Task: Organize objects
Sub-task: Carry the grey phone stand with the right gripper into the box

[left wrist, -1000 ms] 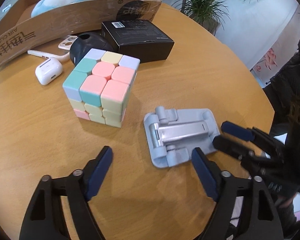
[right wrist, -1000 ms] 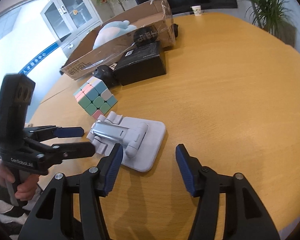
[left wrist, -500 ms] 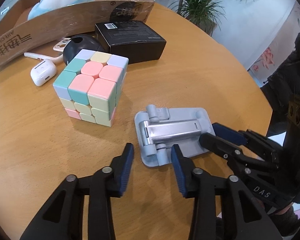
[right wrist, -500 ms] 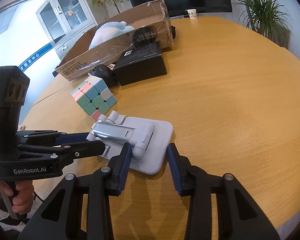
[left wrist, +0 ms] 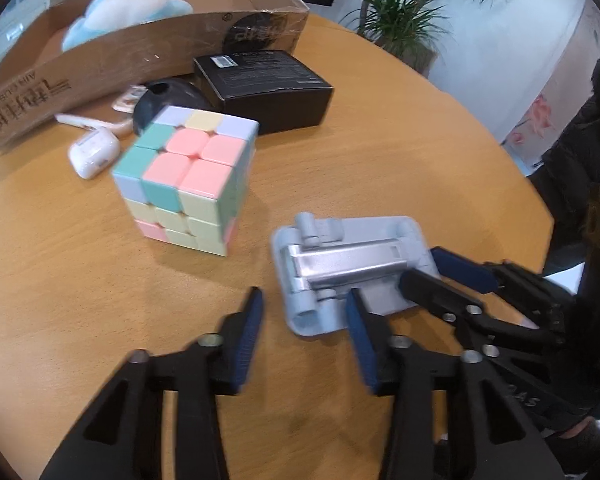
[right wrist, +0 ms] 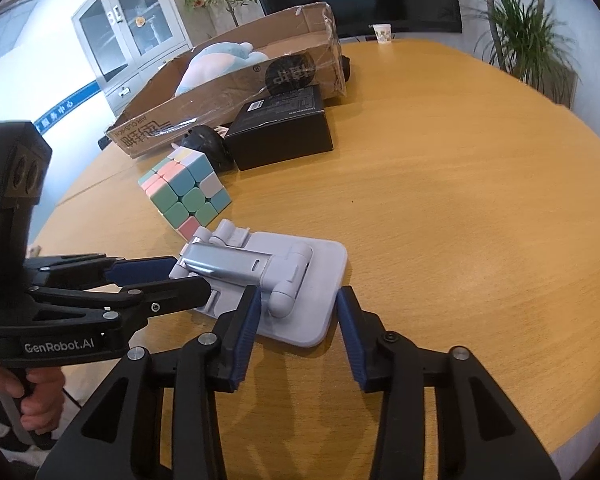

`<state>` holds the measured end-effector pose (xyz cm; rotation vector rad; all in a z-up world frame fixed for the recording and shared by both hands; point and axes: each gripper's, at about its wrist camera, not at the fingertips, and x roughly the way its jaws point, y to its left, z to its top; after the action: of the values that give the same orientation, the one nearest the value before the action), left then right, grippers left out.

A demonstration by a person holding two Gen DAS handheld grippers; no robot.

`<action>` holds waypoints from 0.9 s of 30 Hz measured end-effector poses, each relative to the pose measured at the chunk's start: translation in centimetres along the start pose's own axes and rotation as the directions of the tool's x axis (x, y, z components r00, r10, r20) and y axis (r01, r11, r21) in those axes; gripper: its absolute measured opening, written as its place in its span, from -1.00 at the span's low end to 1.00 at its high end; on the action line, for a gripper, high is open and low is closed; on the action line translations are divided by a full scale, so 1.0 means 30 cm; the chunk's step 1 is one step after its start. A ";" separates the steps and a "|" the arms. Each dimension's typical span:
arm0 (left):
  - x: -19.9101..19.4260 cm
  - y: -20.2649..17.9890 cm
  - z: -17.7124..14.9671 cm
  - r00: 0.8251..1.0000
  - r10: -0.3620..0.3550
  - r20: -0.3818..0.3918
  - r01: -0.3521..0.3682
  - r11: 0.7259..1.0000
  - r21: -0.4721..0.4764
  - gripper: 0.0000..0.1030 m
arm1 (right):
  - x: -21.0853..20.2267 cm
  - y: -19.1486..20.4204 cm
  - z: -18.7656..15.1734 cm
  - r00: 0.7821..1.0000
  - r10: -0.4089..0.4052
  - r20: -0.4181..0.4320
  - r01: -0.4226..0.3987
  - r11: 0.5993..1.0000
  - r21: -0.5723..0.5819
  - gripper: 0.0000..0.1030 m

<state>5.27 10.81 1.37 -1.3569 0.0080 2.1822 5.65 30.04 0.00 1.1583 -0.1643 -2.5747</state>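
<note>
Both tools have closed in on the grey phone stand [left wrist: 352, 266] from opposite ends within the last second.

Jaws that stood wide apart a second ago now bracket the stand, which lies flat on the tabletop [right wrist: 460, 200] just beside the pastel cube [left wrist: 188, 176]. The left tool [left wrist: 304, 304] is clamped on one end; the right tool [right wrist: 296, 300] has the other edge between its pads, seemingly touching, though its jaws are opening slightly. A two-handed lift looks imminent, probably toward the cardboard box [left wrist: 140, 56], where a blue plush already sits.
</note>
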 end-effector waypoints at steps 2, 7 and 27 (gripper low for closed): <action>0.001 0.002 0.003 1.000 -0.003 0.000 0.003 1.000 -0.004 -0.43 | 0.000 -0.005 0.003 1.000 0.001 -0.006 -0.001 1.000 0.012 -0.30; -0.006 -0.007 -0.004 1.000 0.001 -0.002 -0.001 1.000 -0.001 -0.44 | -0.008 -0.017 0.005 1.000 0.012 -0.021 -0.011 0.999 0.040 -0.35; -0.182 0.011 0.025 0.994 0.015 0.104 -0.014 1.000 -0.009 -0.43 | -0.096 0.080 0.091 0.999 0.028 0.041 -0.028 1.000 0.005 -0.35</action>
<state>6.27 8.26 6.15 -1.2488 -0.0302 2.2651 5.96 28.65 4.42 1.0982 -0.1962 -2.5763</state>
